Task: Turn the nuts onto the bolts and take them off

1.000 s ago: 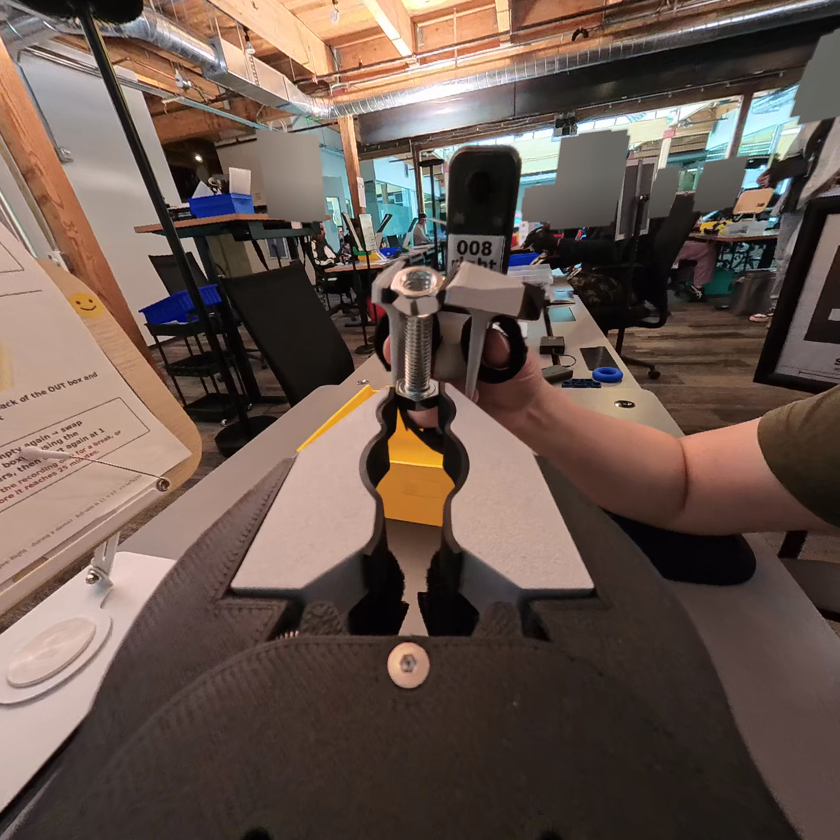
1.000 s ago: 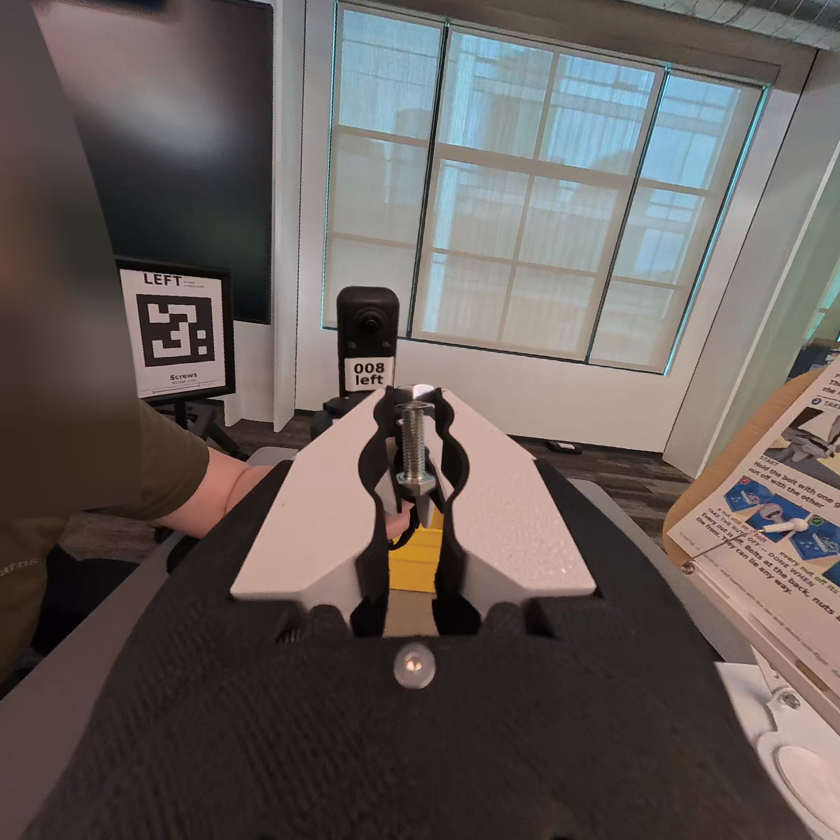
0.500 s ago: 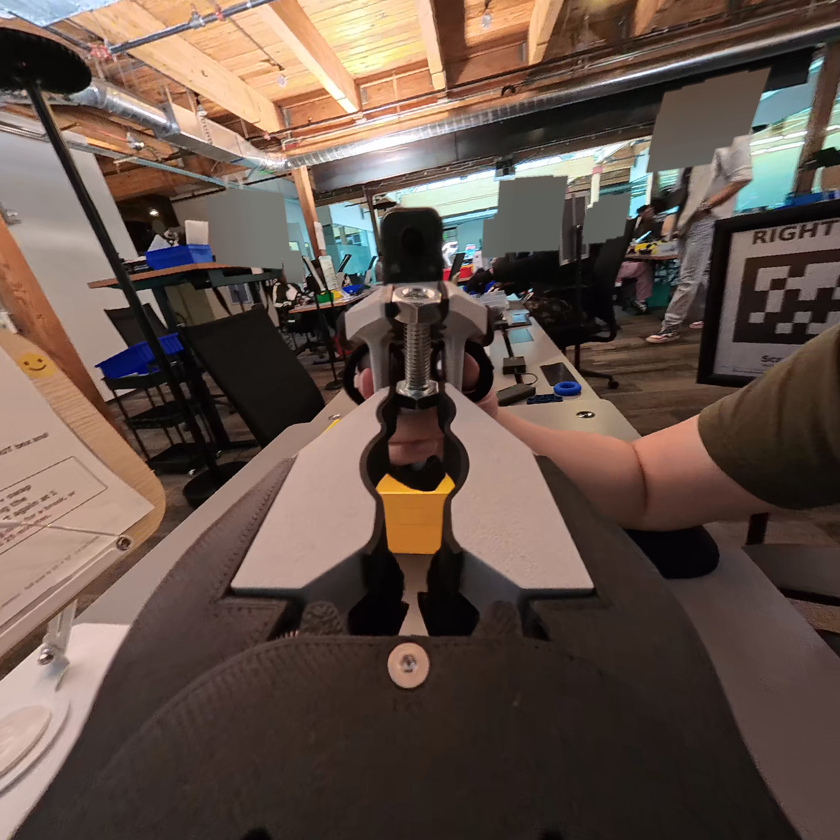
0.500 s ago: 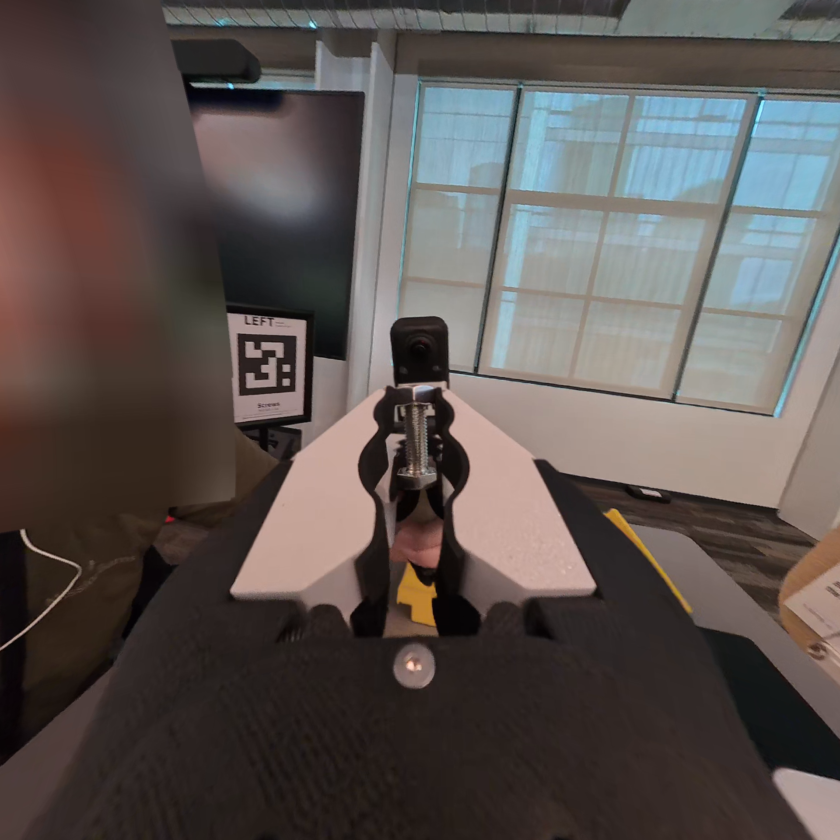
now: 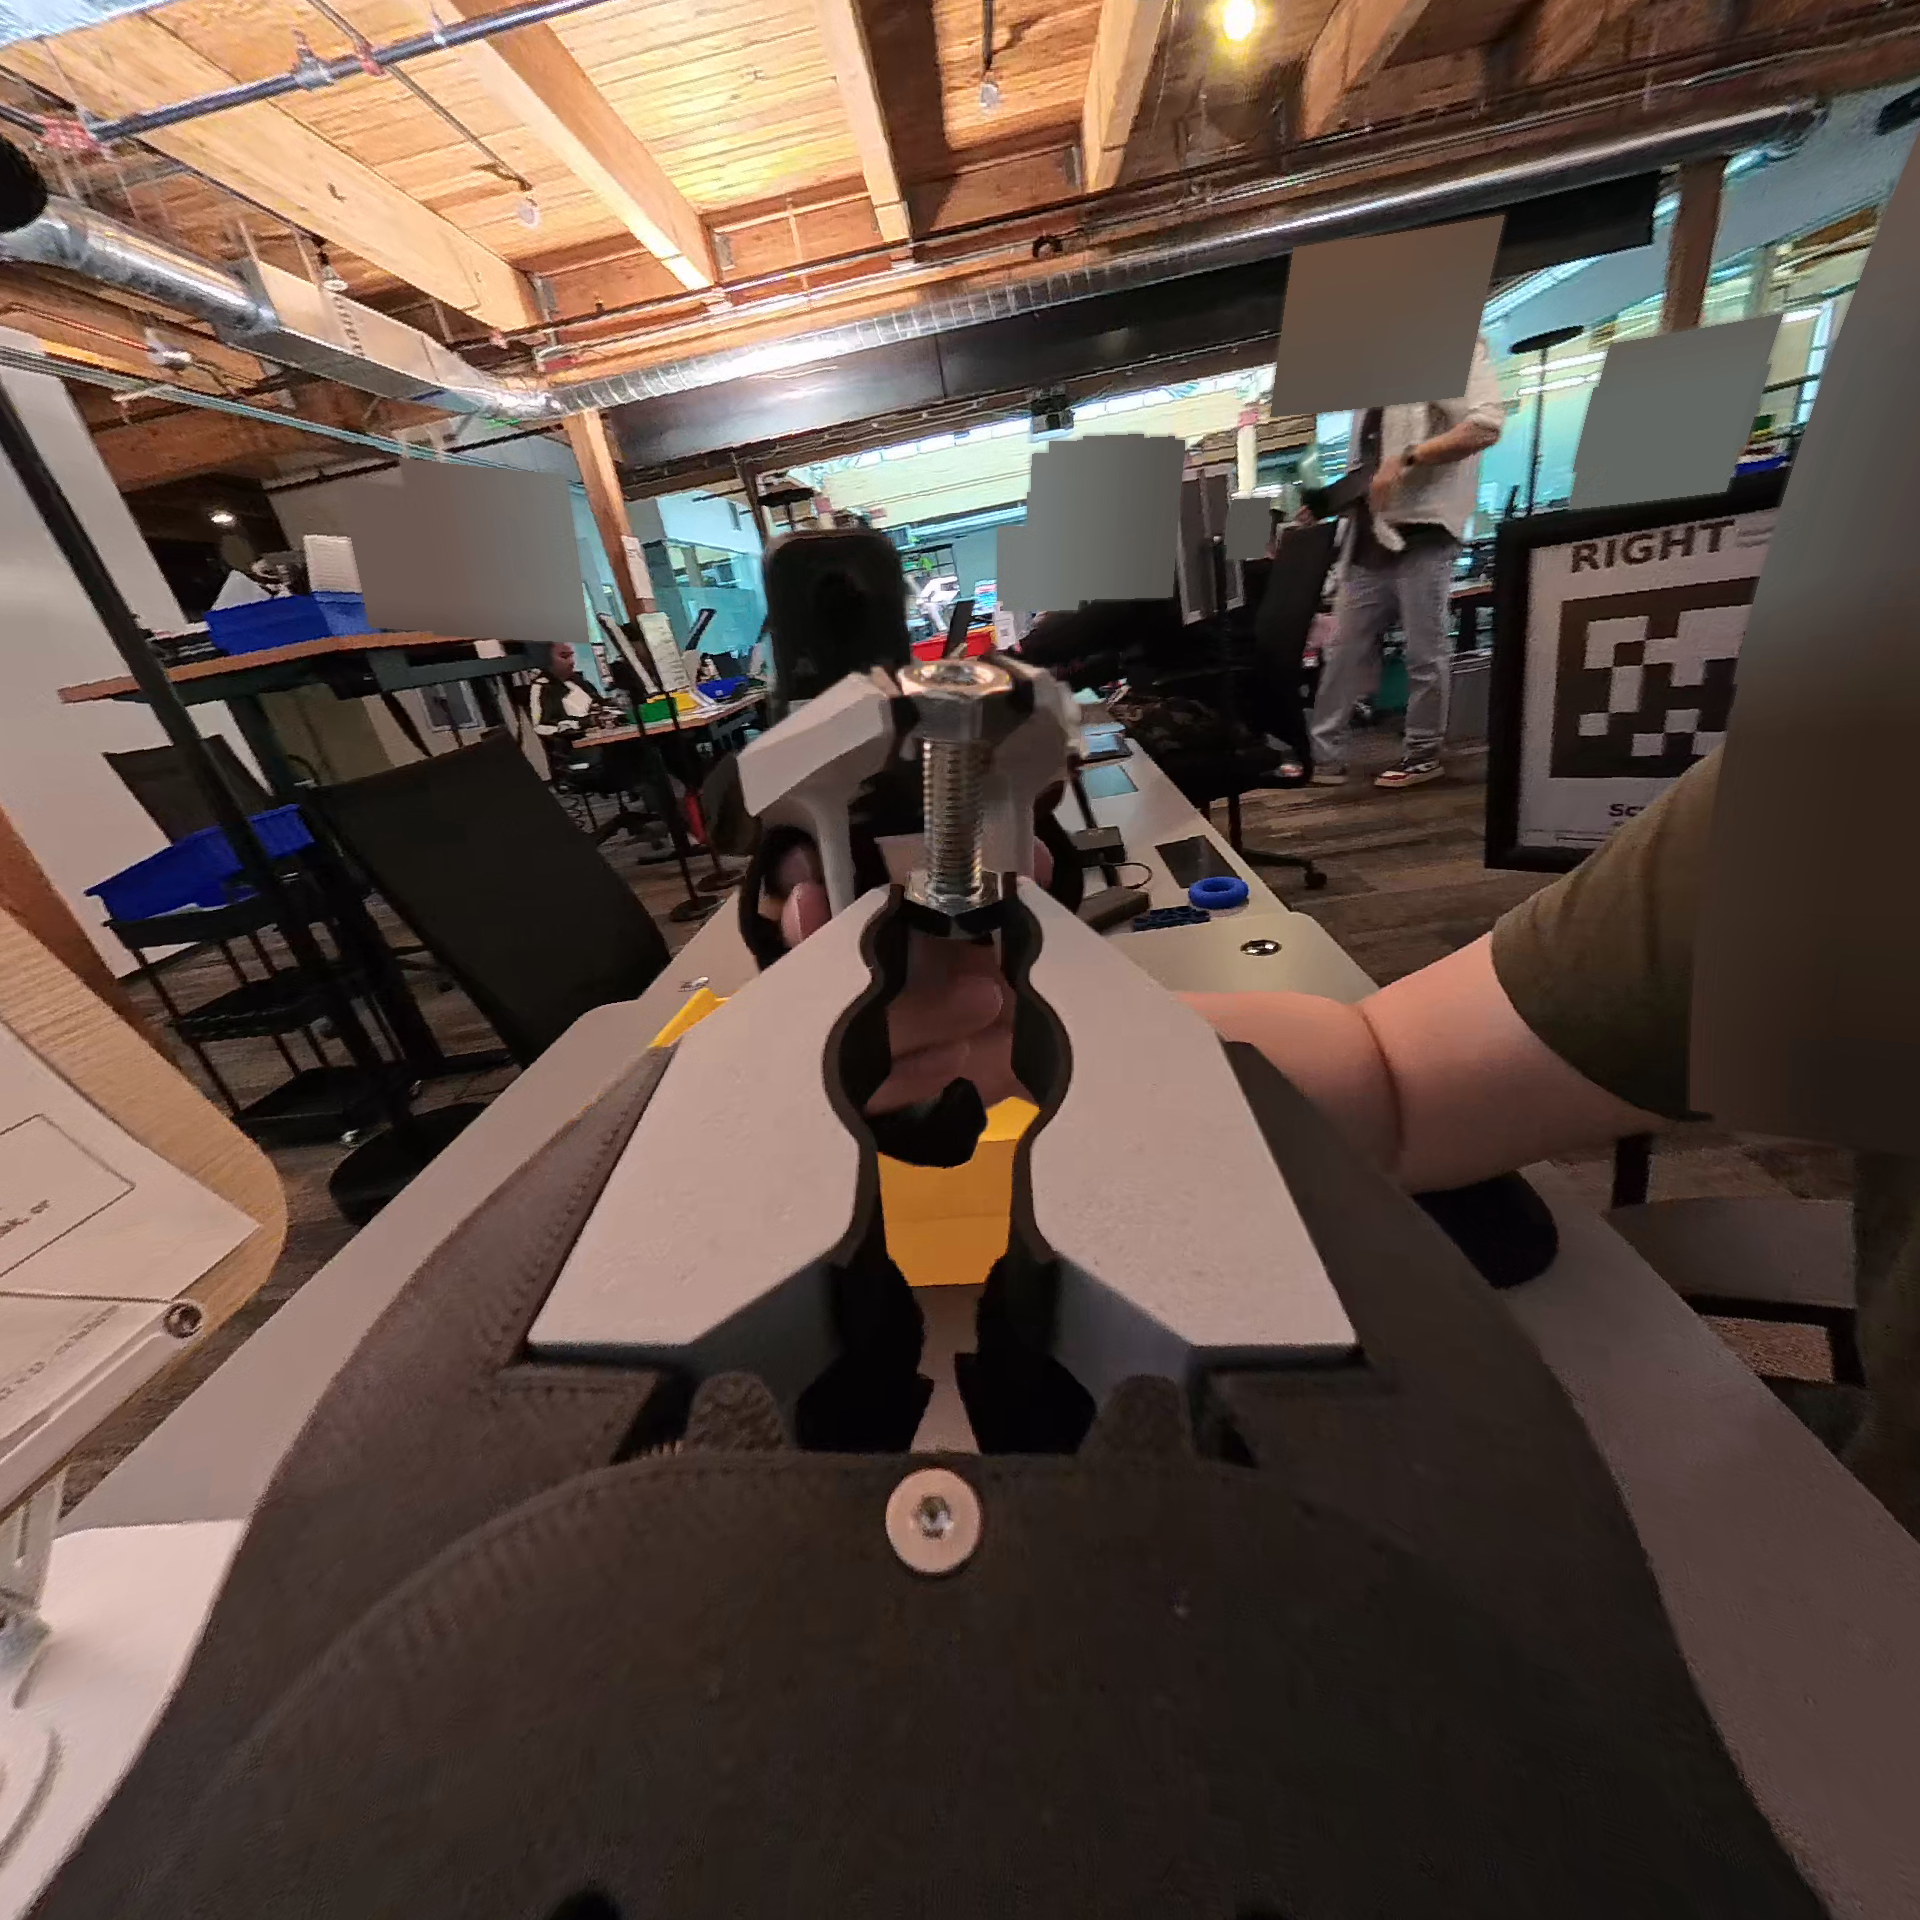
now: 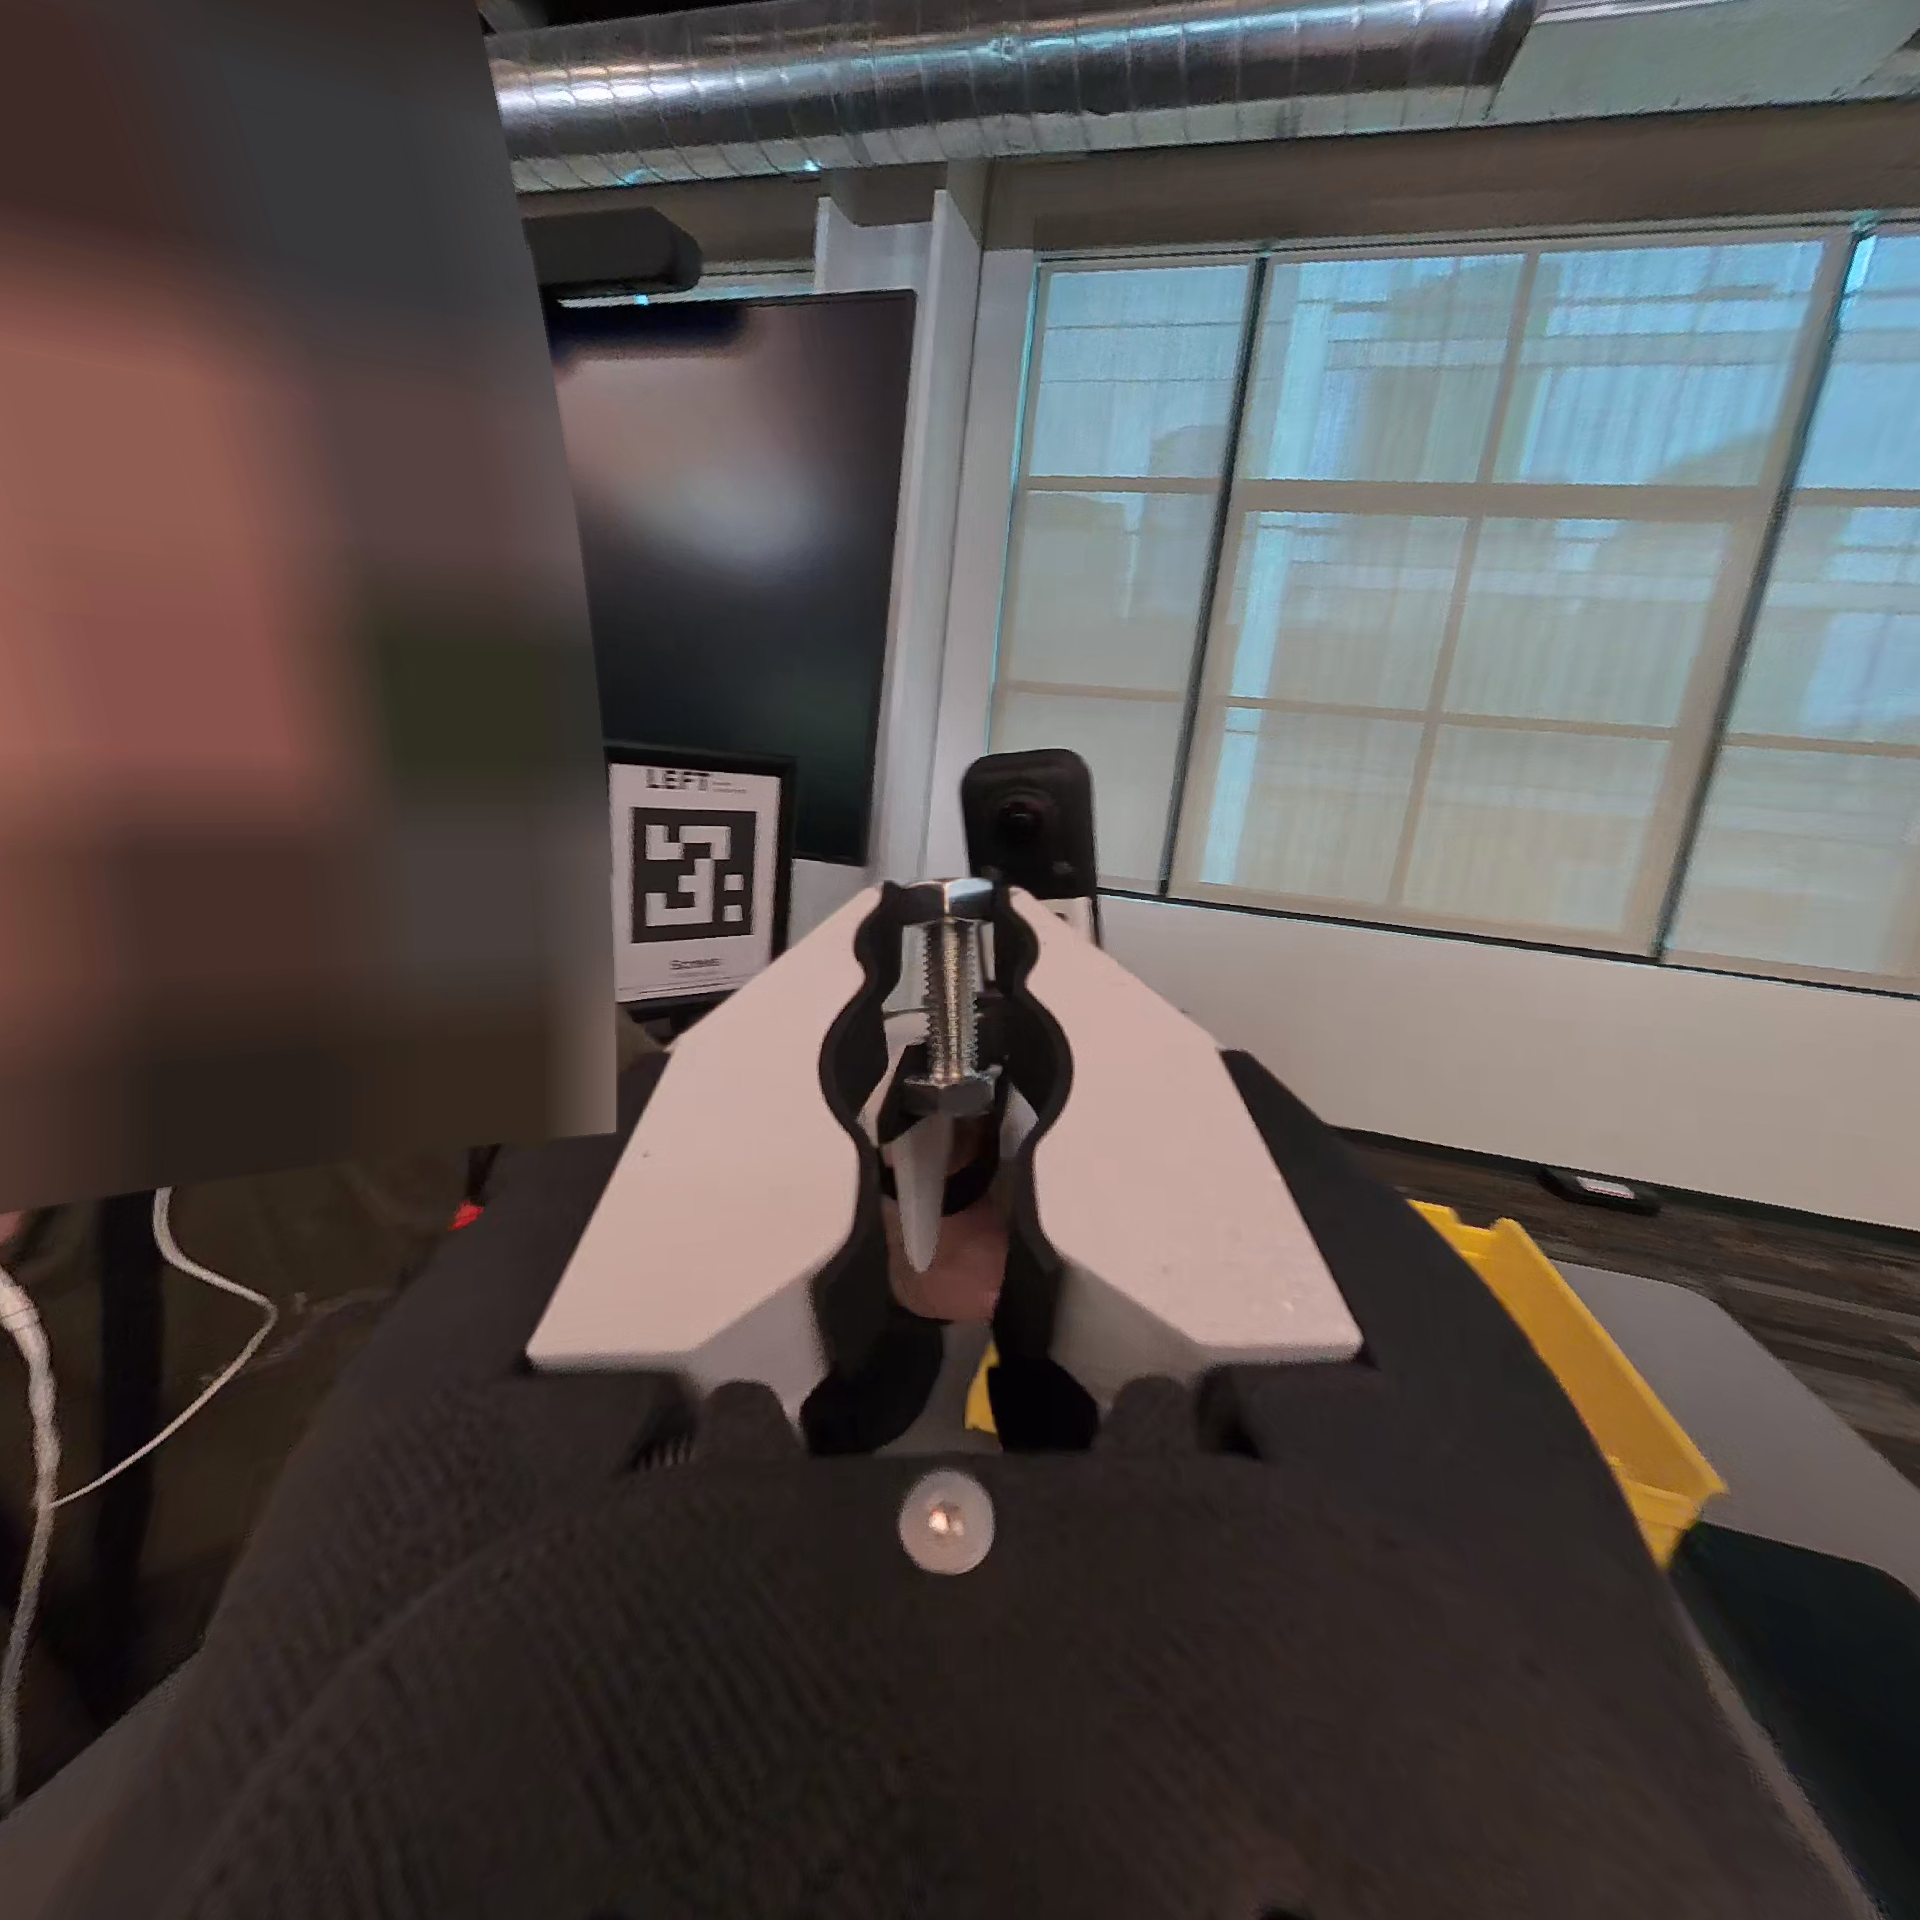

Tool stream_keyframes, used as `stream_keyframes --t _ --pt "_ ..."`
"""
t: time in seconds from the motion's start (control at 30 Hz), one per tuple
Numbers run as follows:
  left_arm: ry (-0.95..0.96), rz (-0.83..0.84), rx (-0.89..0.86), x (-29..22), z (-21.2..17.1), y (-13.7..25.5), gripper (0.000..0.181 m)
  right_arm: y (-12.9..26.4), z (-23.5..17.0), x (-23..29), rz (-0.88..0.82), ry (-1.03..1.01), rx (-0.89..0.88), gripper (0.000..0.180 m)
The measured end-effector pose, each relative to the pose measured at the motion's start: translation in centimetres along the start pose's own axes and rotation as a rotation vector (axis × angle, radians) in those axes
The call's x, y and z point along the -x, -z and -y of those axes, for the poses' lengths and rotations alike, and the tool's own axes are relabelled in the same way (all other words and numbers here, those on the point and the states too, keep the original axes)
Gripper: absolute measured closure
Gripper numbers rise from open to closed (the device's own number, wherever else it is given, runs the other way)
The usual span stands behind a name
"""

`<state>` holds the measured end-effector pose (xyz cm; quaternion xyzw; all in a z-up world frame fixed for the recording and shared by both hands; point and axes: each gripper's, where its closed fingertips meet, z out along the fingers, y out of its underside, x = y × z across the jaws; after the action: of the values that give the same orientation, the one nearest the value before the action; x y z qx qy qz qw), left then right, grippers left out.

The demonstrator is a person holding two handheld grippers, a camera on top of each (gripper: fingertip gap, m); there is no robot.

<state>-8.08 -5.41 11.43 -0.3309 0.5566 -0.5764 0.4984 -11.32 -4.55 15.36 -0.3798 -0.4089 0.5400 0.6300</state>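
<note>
Open-plan office and lab workspace in a converted industrial building.

Above and beyond the left gripper's jaws run exposed timber ceiling beams (image 5: 644, 135) and a silver air duct (image 5: 727, 364). Further out past them stand desks, black mesh office chairs (image 5: 488, 883) and blue parts bins (image 5: 281, 623) (one on a high wooden desk). Right of the jaws stands a framed black-and-white marker sign (image 5: 1642, 686). Beyond the right gripper's jaws, a large gridded window (image 6: 1455, 603) fills the wall, with a dark wall screen (image 6: 727, 561) to its left.
</note>
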Motion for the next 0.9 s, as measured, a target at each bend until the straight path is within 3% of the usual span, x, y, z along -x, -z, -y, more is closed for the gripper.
stream_keyframes --t 0.4,0.9 --pt "-0.018 0.255 0.056 3.6 -0.5 0.9 0.165 0.3 -0.1 -3.3 -0.350 0.310 -0.035 0.165" --pt "0.058 0.355 0.130 6.4 -2.1 1.8 0.165 1.7 -0.5 -5.5 -0.482 0.375 0.125 0.150"
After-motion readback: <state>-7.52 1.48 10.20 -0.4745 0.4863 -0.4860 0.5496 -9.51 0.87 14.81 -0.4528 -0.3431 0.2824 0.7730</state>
